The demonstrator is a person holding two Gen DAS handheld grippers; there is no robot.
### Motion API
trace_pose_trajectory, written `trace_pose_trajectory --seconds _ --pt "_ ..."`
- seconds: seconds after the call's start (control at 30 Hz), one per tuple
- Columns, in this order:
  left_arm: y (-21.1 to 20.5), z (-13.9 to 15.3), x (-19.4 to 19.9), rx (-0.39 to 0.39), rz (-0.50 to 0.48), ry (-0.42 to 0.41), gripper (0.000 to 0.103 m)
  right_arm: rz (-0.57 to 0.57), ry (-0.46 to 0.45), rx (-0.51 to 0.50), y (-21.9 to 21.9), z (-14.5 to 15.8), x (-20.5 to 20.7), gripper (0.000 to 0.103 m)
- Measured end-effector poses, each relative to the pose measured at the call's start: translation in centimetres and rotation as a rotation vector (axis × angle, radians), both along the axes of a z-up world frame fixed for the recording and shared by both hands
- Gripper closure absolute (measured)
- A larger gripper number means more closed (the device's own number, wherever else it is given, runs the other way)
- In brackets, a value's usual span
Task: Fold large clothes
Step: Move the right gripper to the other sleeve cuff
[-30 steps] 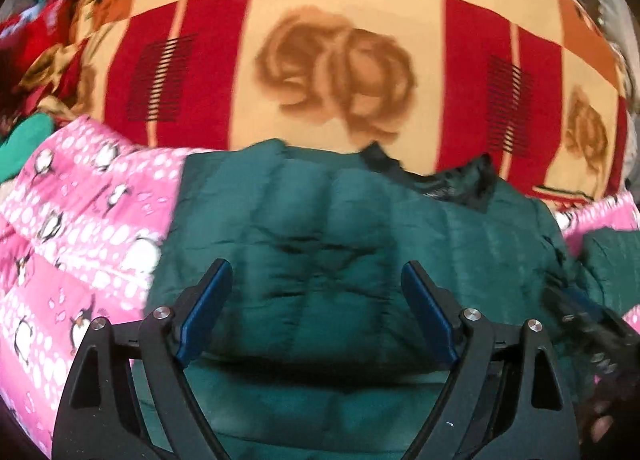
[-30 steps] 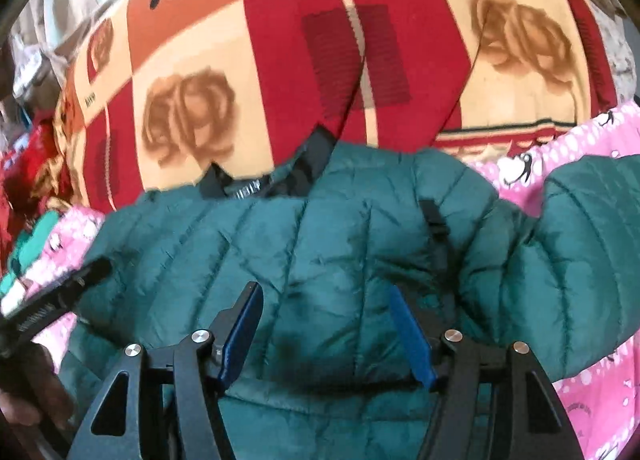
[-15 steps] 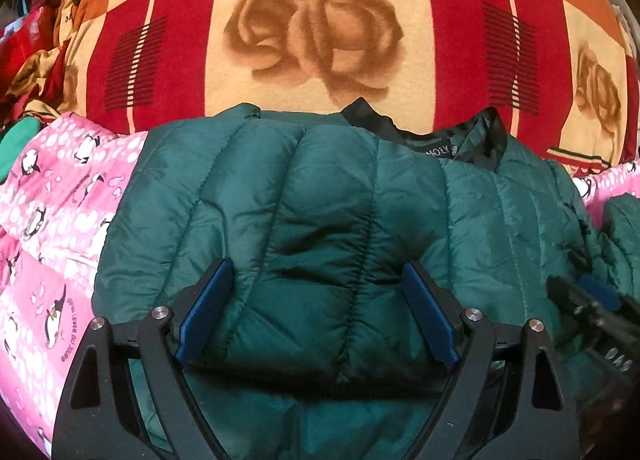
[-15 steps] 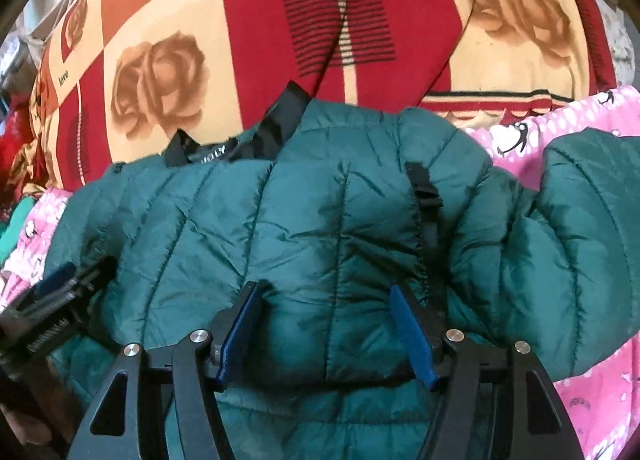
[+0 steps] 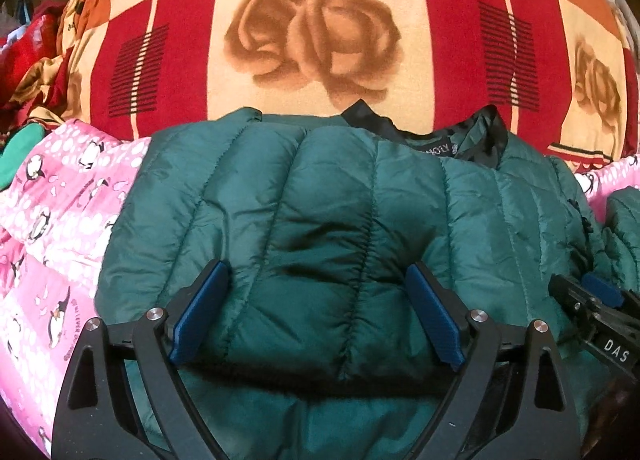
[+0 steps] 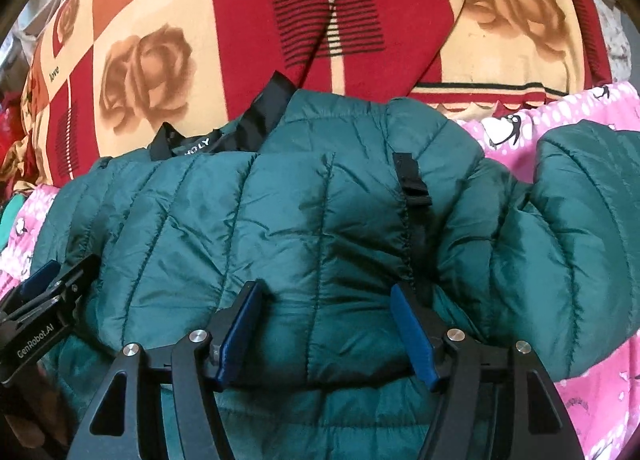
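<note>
A dark green quilted jacket (image 5: 320,188) lies on the bed, its black collar (image 5: 440,140) at the far end. A folded-over layer of it bulges between my left gripper's (image 5: 316,268) jaws. They stand wide and are opening, with the pads (image 5: 196,320) just beside the fabric. In the right wrist view my right gripper (image 6: 325,288) is shut on a bunched fold of the jacket (image 6: 280,200), close to a black strap (image 6: 412,180). One sleeve (image 6: 580,220) lies out to the right. Each gripper shows at the edge of the other's view: the right gripper (image 5: 592,296) and the left gripper (image 6: 60,272).
A red, orange and cream rose-patterned blanket (image 5: 320,32) rises behind the jacket. A pink penguin-print sheet (image 5: 60,200) lies under it on both sides (image 6: 560,128). Red clothes (image 5: 36,44) and a green cloth (image 5: 20,148) are heaped at the far left.
The left gripper has moved a little with the fold, and the blurred view has steadied, showing more of the collar. Its jaws stand slightly wider. The right gripper has barely moved.
</note>
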State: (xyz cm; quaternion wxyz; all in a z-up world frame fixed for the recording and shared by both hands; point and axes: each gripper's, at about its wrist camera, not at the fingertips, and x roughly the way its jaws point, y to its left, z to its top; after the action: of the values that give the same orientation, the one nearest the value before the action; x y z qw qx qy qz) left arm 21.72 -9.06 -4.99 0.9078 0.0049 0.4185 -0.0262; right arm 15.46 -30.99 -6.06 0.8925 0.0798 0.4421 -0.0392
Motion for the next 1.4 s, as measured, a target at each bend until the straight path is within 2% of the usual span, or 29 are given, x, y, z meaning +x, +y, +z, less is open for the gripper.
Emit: trace_pose_trajectory --seconds 0.13,0.17,0.23,0.3,0.6,0.83,0.9,1.03,1.07,1.17,1.4 --pt "0.6 0.9 -1.2 -0.005 0.023 -0.014 0.012 -0.034 -0.078 -0.015 -0.5 1.8 -0.9 0.038" --pt "0.7 1.2 -1.6 -0.003 0.022 -0.018 0.012 -0.045 -0.073 -0.026 -0.6 1.7 -0.9 0.035" --pt "0.8 1.4 -2.1 0.008 0.023 -0.024 0.012 -0.049 -0.004 -0.032 -0.8 0.3 -0.3 0.03" --pt "0.9 1.6 -2.7 0.023 0.024 -0.029 0.012 -0.044 0.053 0.006 -1.1 -1.4 0.3 0.029" --pt "1.3 3.3 -4.9 0.024 0.028 -0.071 0.012 -0.045 -0.014 0.011 -0.9 1.2 -1.9 0.028" --pt "0.7 4.3 -5.9 -0.012 0.016 -0.078 0.012 -0.031 -0.081 -0.014 -0.7 3.3 -4.5 0.028" --pt "0.4 4.6 -6.0 -0.058 -0.007 -0.058 0.012 -0.031 -0.091 -0.014 -0.9 3.8 -5.0 0.028" --pt "0.1 4.6 -5.9 -0.264 -0.062 -0.002 0.012 -0.043 -0.123 -0.033 -1.7 5.0 -6.4 0.028" --pt "-0.1 4.6 -5.9 -0.295 -0.066 0.01 0.012 -0.051 -0.128 -0.034 -2.1 5.2 -6.7 0.028" --pt "-1.6 4.5 -5.7 -0.322 -0.083 0.05 0.012 -0.084 -0.129 -0.028 -3.5 5.4 -7.4 0.028" --pt "-3.7 4.7 -6.4 -0.315 -0.128 0.076 0.012 -0.191 -0.111 0.038 -8.0 5.0 -8.5 0.027"
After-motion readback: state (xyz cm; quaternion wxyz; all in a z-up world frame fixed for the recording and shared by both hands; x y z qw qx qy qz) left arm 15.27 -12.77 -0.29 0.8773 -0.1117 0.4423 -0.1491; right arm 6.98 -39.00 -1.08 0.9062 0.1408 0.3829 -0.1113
